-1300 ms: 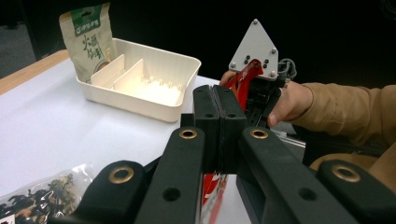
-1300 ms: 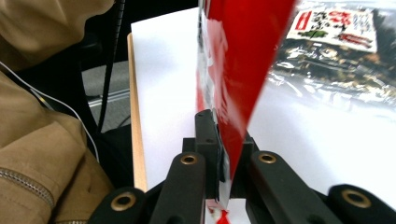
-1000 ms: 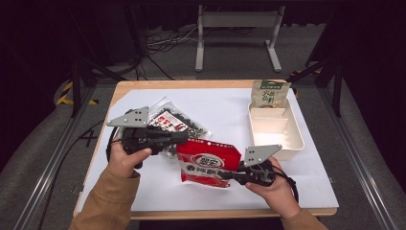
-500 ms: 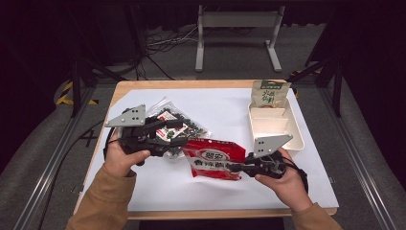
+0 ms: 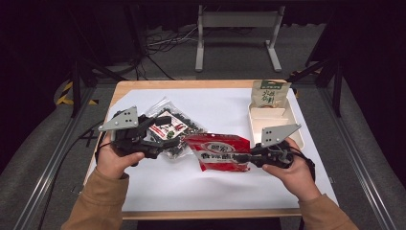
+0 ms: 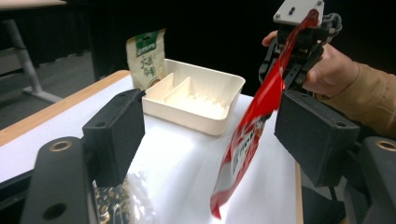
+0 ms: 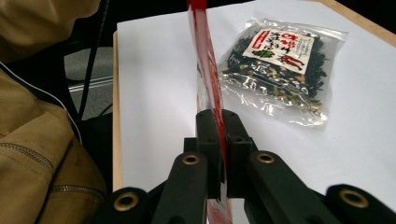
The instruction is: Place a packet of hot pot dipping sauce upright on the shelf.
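Right gripper [image 5: 251,157] jaws pinch red packet [image 5: 221,152]; left gripper [image 5: 165,137] jaws gape wide, empty.

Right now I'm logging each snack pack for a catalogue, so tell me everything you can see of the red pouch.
The red pouch is a flat, glossy packet, seemingly foil or plastic, with a white oval label and white characters. The right gripper is shut on one edge and holds it off the white sheet; in the left gripper view it hangs edge-on, slanting down from the jaws. It sits between the clear bag and the tray. The open left gripper does not touch it.
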`<state>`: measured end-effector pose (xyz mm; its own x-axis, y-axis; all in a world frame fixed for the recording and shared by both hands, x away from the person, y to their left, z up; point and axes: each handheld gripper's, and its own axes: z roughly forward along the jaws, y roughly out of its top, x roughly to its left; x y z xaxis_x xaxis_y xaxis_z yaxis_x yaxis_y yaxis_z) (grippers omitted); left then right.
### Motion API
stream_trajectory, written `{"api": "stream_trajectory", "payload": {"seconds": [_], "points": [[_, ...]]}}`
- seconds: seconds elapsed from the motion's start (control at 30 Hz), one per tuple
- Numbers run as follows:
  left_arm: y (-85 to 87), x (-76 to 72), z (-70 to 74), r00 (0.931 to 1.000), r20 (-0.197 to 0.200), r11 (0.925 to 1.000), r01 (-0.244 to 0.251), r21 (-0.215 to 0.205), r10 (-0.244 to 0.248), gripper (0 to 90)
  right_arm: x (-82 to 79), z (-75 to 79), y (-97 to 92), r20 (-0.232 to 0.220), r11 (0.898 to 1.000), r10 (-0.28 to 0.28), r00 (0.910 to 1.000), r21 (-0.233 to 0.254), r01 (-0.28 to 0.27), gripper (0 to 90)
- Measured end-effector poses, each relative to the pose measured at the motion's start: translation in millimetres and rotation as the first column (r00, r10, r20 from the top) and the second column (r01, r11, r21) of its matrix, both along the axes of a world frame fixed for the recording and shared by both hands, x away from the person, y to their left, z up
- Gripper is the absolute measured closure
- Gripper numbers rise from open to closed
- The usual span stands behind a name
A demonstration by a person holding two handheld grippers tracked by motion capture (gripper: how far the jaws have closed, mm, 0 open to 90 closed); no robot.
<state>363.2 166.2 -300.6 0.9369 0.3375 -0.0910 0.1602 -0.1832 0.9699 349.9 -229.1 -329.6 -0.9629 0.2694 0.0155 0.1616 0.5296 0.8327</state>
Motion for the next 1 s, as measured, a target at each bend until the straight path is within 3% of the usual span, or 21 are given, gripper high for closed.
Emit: {"api": "stream_trajectory", "payload": {"seconds": [0.2,0.33,0.7,0.87,0.9,1.0], "points": [[11.9,-1.1,-4.8,0.9988,0.006,0.9981,-0.049,0.038,0.049,23.7,12.7,12.8,-11.6,0.023,1.000,-0.014,0.9996,0.001,0.014,88.4],[17.8,-0.6,-9.8,0.9955,0.008,0.9923,-0.095,0.080,0.095,24.0,20.5,23.2,-19.6,0.041,1.000,-0.024,0.9989,0.002,0.024,88.4],[28.9,7.5,-24.2,0.9911,-0.016,0.9835,-0.129,0.127,0.132,24.1,40.8,49.9,-38.1,0.087,0.999,-0.044,0.9953,-0.002,0.045,88.4],[31.6,9.7,-29.8,0.9868,-0.039,0.9765,-0.149,0.155,0.157,23.9,46.9,56.7,-42.8,0.103,0.999,-0.047,0.9935,-0.004,0.048,88.4],[33.0,10.9,-32.0,0.9840,-0.037,0.9717,-0.165,0.169,0.174,24.0,50.4,59.4,-45.5,0.110,0.999,-0.051,0.9927,-0.002,0.051,88.4],[34.7,12.3,-34.1,0.9828,-0.042,0.9703,-0.170,0.172,0.180,24.3,53.7,61.0,-48.2,0.115,0.999,-0.052,0.9919,0.001,0.053,88.4]]}}
